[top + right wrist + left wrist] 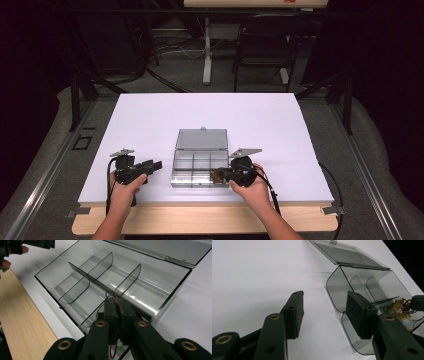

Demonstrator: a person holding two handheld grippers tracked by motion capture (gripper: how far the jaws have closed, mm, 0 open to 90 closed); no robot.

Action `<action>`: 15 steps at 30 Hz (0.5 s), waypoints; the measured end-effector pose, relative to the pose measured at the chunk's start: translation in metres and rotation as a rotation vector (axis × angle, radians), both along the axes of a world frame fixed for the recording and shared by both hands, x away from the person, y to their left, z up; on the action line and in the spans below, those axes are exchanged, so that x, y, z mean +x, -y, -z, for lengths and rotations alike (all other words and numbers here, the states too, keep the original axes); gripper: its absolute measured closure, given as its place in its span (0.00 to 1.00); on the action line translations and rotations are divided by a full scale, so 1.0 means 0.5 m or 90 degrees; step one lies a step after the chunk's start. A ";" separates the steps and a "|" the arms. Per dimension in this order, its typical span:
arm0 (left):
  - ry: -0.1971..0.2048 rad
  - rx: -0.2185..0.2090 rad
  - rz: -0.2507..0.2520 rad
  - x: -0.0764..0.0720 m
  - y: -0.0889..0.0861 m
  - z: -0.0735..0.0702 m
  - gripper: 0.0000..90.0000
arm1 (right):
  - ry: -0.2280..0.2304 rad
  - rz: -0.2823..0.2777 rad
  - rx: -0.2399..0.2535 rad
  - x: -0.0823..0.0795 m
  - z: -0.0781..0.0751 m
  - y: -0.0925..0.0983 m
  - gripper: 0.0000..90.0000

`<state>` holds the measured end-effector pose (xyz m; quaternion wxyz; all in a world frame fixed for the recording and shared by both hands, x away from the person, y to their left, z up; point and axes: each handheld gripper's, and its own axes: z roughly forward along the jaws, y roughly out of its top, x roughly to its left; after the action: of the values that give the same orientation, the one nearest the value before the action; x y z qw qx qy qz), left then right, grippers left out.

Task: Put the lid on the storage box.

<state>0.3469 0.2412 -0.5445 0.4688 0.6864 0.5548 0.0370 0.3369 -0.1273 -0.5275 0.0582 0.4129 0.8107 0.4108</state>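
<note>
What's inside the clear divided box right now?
The box compartments look bare. The right gripper holds a brass wire ornament at its near right compartment; the fingers hide whether it touches the bottom.

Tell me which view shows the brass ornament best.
The left gripper view: the brass ornament shows its gold filigree and wire loops beside the right tool. In the right gripper view only thin wire loops peek past the shut tool. In the high view it is a small brownish speck.
</note>
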 end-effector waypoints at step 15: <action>-0.002 0.000 0.000 0.000 0.001 0.000 0.54 | -0.006 0.003 -0.007 0.004 0.014 -0.002 0.97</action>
<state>0.3468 0.2407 -0.5445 0.4680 0.6864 0.5554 0.0360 0.3387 -0.1261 -0.5343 0.0573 0.4162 0.8123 0.4045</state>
